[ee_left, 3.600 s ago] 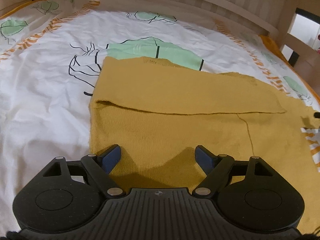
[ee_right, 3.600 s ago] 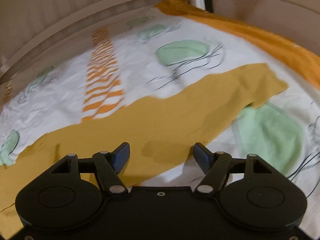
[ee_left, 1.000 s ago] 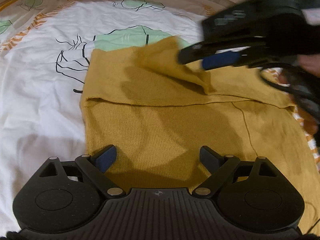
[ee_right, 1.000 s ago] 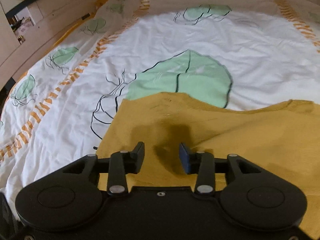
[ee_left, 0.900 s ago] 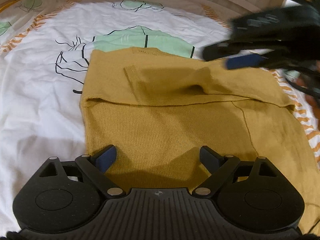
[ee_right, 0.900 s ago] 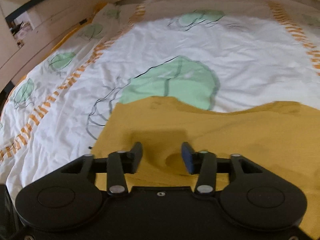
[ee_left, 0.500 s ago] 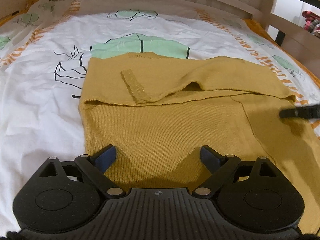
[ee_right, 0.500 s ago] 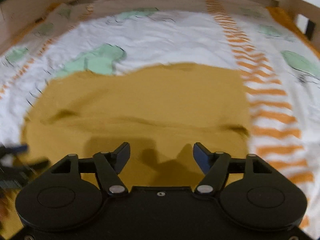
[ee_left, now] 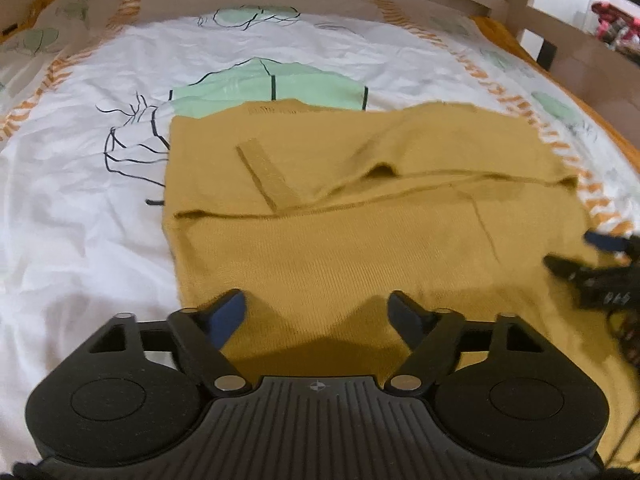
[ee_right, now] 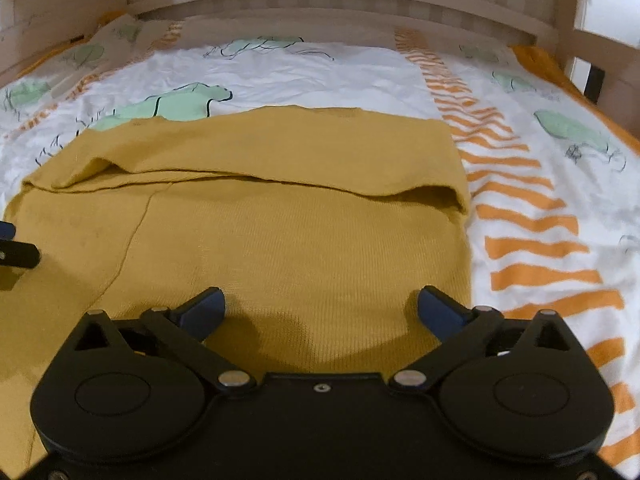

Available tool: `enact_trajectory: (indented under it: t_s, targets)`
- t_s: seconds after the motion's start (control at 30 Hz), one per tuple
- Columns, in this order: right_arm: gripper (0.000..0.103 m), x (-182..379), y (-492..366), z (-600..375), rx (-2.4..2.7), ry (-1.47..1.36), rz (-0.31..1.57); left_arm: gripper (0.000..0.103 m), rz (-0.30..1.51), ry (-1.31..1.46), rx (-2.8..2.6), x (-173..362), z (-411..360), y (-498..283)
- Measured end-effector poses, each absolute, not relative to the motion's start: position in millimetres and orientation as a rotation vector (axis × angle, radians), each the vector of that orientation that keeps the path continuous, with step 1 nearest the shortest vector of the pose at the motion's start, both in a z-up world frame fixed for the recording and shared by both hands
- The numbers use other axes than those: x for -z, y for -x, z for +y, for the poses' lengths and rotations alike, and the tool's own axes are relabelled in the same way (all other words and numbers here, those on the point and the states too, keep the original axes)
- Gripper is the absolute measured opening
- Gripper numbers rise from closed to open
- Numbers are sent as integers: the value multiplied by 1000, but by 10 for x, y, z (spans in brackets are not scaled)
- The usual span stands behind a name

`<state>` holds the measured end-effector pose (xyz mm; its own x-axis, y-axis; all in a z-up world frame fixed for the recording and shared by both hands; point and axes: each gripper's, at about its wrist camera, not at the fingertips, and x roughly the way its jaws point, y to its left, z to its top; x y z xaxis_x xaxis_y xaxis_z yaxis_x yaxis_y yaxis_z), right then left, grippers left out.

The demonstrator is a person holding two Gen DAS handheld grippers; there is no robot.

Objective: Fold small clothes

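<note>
A mustard-yellow knit sweater [ee_left: 352, 240] lies flat on the bed, also in the right wrist view [ee_right: 300, 232]. Both sleeves are folded across its far part; one ribbed cuff [ee_left: 268, 180] lies on top near the left. My left gripper [ee_left: 320, 312] is open and empty, just above the sweater's near left part. My right gripper [ee_right: 320, 308] is open and empty over the near right part; it also shows at the right edge of the left wrist view [ee_left: 592, 256]. The left gripper's fingertip [ee_right: 16, 252] shows at the left edge of the right wrist view.
The bed has a white sheet [ee_left: 80, 208] with green shapes and orange stripes [ee_right: 532, 248]. A wooden slatted headboard [ee_right: 340, 4] runs along the far side, and a wooden rail [ee_left: 580, 60] stands on the right.
My right gripper carried a sleeve over the sweater's far part, let it go and opened. It then drew back to the near right side. My left gripper stayed open and nearly still.
</note>
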<state>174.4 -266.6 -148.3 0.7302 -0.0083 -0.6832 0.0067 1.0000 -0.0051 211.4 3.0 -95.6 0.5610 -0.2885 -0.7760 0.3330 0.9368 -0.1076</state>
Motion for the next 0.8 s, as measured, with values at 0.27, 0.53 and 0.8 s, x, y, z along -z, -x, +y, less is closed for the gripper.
enact_trajectory:
  t_s: [0.27, 0.53, 0.8]
  targets:
    - [102, 1488, -1777, -2625, 24, 13, 770, 75, 839, 18, 394, 570, 17, -2576]
    - [102, 1392, -1815, -2623, -1, 40, 794, 66, 977, 143, 343, 897, -5, -3111]
    - [102, 1251, -1842, -2686, -24, -18, 767, 30, 967, 249, 272, 1029, 71, -3254]
